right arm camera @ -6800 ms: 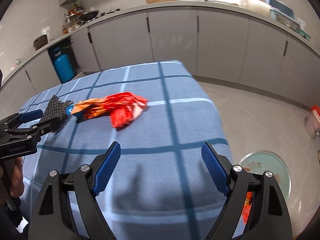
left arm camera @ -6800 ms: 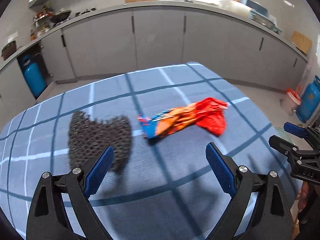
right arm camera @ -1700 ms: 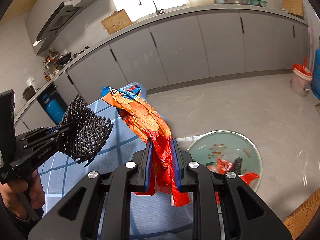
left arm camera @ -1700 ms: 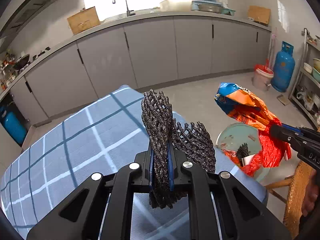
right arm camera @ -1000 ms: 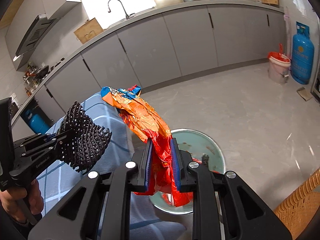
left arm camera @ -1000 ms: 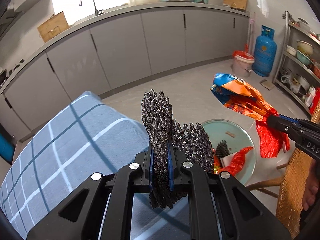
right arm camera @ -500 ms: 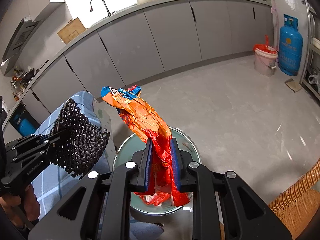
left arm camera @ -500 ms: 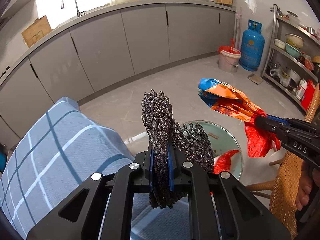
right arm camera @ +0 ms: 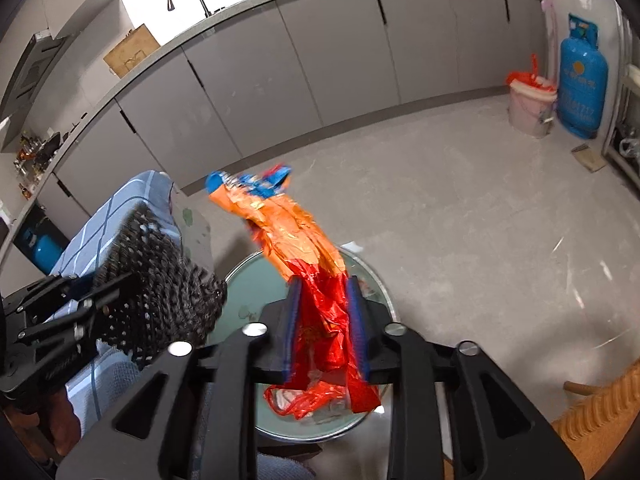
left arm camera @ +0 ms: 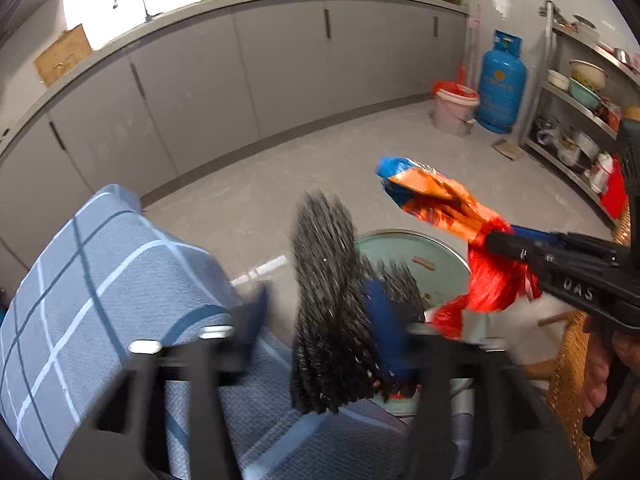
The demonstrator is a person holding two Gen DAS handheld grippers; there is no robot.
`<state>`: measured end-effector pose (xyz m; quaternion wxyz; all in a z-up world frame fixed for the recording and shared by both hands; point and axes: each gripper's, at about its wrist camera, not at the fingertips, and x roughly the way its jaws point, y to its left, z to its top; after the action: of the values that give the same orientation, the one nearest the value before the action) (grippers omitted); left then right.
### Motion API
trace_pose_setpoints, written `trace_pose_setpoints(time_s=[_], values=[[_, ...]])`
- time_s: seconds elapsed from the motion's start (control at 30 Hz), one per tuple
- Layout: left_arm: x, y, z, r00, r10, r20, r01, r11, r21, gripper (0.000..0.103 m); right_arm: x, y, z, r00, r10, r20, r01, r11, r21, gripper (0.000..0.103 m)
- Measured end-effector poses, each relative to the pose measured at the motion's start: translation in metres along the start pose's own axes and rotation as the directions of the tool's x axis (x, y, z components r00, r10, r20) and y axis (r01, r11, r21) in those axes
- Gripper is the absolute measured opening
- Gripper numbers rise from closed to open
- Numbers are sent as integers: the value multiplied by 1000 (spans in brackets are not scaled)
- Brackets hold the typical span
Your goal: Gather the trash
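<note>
A pale green trash bin (left arm camera: 416,248) (right arm camera: 240,280) stands on the floor beside the table. My left gripper (left arm camera: 320,316) has its jaws parted, blurred with motion, and the black foam net (left arm camera: 324,280) sits loose between them above the bin's near edge; it also shows in the right wrist view (right arm camera: 160,292). My right gripper (right arm camera: 322,320) has its jaws slightly apart around the orange and red snack wrapper (right arm camera: 304,248), which hangs over the bin; the wrapper also shows in the left wrist view (left arm camera: 444,208).
The table with the blue checked cloth (left arm camera: 100,280) lies at the left. A wicker chair (right arm camera: 600,412) stands at the right. A blue gas cylinder (left arm camera: 502,80) and a pink bucket (left arm camera: 454,108) stand by the grey cabinets. Red trash (right arm camera: 316,400) lies in the bin.
Both grippers moved from above the table to over the bin. My left jaws have just opened off the foam net, and my right jaws have loosened around the wrapper.
</note>
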<state>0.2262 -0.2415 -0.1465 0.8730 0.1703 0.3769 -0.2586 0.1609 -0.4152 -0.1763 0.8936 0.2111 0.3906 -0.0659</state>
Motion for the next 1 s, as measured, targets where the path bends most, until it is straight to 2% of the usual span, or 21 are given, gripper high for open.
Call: trace_pose_setpoints(time_s=[0.03,0.1,0.17,0.23,0.37,0.47,0.77,1.0], values=[[0,1,0,1000,-3,0,3,1000,-3,64,2,-1,-1,1000,-5,2,5,1000,4,53],[1,3,-2,1000,3,-9,-3,1000,-5,65,4,-2,-3,1000,-2,-7,2,1000,12,53],[-1,6,-3,1000,10,-7,-11,1000,-15,72,3,-2,-6,1000,0,-11,1,1000,17,53],[-5,10,-6,1000,20,-4,-20,999,-30,76,-4,-2,-8,1000,6,-3,-6,1000,27,58],[-19,14,-10,999,49,15,-48,998,-40,83,-27,3,-11,1000,3,29,-4,1000,23,62],[-35,19,-14,998,60,32,-58,996,-66,89,-54,12,-13,996,-13,91,13,1000,-2,69],[-82,32,-23,991,97,98,-85,990,-112,89,-103,34,-17,981,-20,193,31,998,-52,70],[-105,35,-25,986,101,135,-84,988,-128,90,-114,44,-20,978,-34,206,50,996,-73,70]])
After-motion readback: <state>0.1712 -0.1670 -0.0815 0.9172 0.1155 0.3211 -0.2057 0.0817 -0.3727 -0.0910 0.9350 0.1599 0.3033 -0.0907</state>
